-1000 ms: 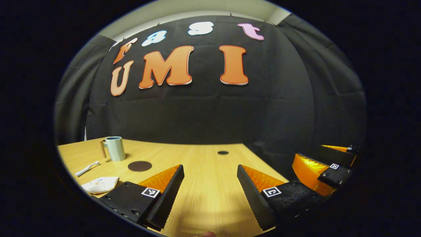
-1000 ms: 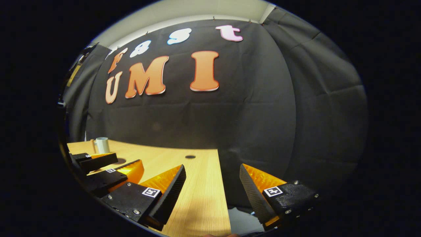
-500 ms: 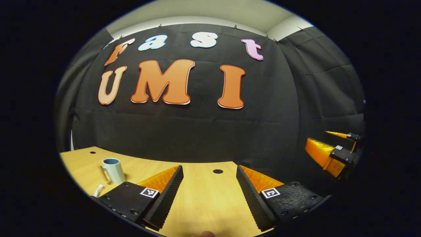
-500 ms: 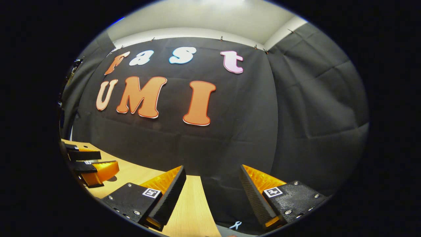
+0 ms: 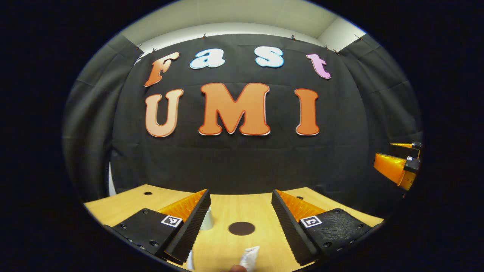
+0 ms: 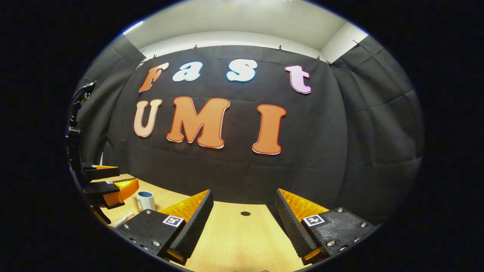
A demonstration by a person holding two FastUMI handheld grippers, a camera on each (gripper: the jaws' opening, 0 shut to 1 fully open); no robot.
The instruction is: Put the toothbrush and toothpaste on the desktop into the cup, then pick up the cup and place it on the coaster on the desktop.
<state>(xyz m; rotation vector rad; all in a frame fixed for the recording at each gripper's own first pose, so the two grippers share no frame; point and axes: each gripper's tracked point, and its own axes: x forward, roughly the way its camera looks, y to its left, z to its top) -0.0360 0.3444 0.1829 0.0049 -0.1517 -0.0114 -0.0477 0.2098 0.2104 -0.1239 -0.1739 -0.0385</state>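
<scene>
My left gripper [image 5: 240, 192] is open and holds nothing, low over the wooden table [image 5: 124, 204]. Between its fingers lie the dark round coaster [image 5: 241, 228] and, nearer to me, the white toothpaste tube [image 5: 249, 257]. The pale cup [image 5: 207, 220] peeks out from behind its left finger. In the right gripper view, my right gripper [image 6: 244, 192] is open and empty over the table's right part. Far to its left stand the cup [image 6: 145, 200] and the white toothbrush [image 6: 124, 219], with the left gripper [image 6: 126, 176] open above them.
The right gripper [image 5: 383, 152] hangs open at the far right of the left gripper view, off the table's right side. Small dark holes [image 6: 245, 214] mark the tabletop [image 6: 227, 238]. The black cloth wall stands close behind the table's far edge.
The left gripper has swung so that the coaster and toothpaste now lie between its fingers and the cup sits behind its left finger. The right view has turned left, bringing the cup and toothbrush in.
</scene>
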